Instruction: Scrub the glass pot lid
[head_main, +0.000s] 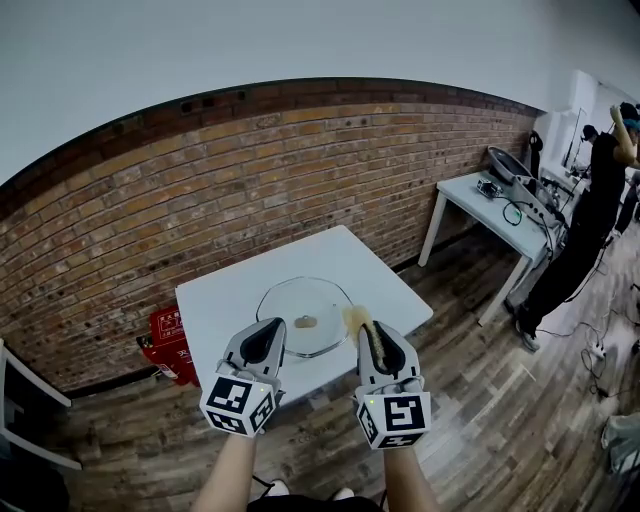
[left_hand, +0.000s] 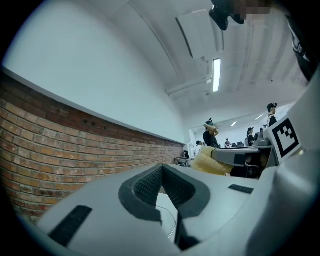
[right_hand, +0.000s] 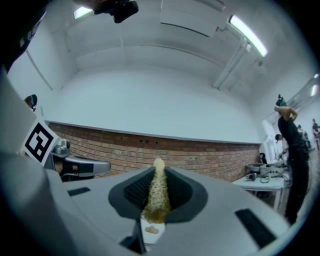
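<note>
Two grippers up front, folks, and only one is carrying anything. The right gripper (right_hand: 157, 192) has its jaws clamped on a yellow sponge (right_hand: 158, 187), which is squeezed thin between the pads with its top poking out past the tips. The left gripper (left_hand: 161, 175) has its jaws pressed together with nothing between them.

And the prize? The glass pot lid (head_main: 290, 300) lies flat on the white table (head_main: 225, 300), ahead of both grippers, below them, and centred between the two. The empty gripper lines up with its near left rim, the sponge with its right rim. Whether either one is touching glass, I can't tell from here.

By my reading, that lid is stiff, smooth and breakable, and on a slick tabletop it looks likely to skate under a push. The small knob (head_main: 305, 322) at its centre is the natural hold for the empty gripper, and pinning the rim is the fallback. The sponge is soft and will flatten, so moderate pressure should do.
</note>
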